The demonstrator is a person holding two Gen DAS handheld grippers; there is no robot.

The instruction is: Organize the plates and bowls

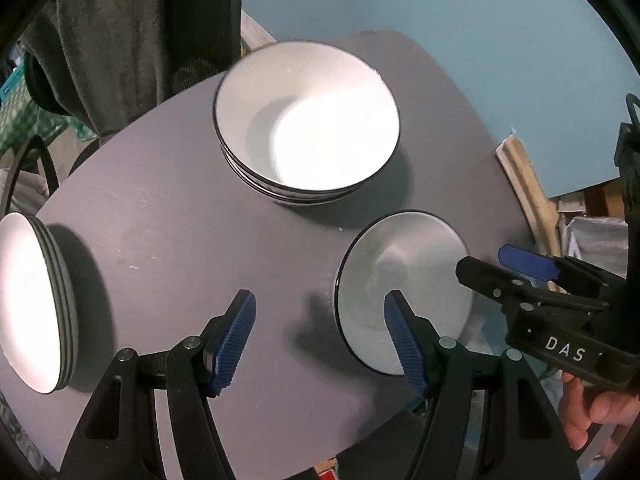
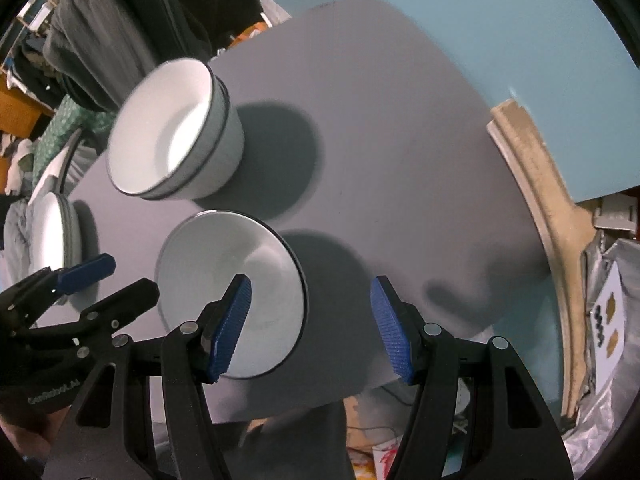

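Note:
A stack of white, dark-rimmed bowls (image 1: 308,128) stands at the back of the grey table (image 1: 180,248); it also shows in the right wrist view (image 2: 176,132). A single white bowl (image 1: 404,280) sits near the table's front right edge, also in the right wrist view (image 2: 232,292). A stack of white plates (image 1: 32,304) sits at the left, small in the right wrist view (image 2: 56,232). My left gripper (image 1: 320,340) is open and empty over the table, left of the single bowl. My right gripper (image 2: 310,328) is open and empty, just right of that bowl; it shows in the left wrist view (image 1: 496,264).
A blue wall (image 1: 440,20) stands behind the table. Dark clothing (image 1: 112,40) hangs at the back left. A pale wooden moulding (image 2: 536,184) and silver wrapping (image 2: 616,280) lie to the right of the table. Clutter lies on the floor below the front edge.

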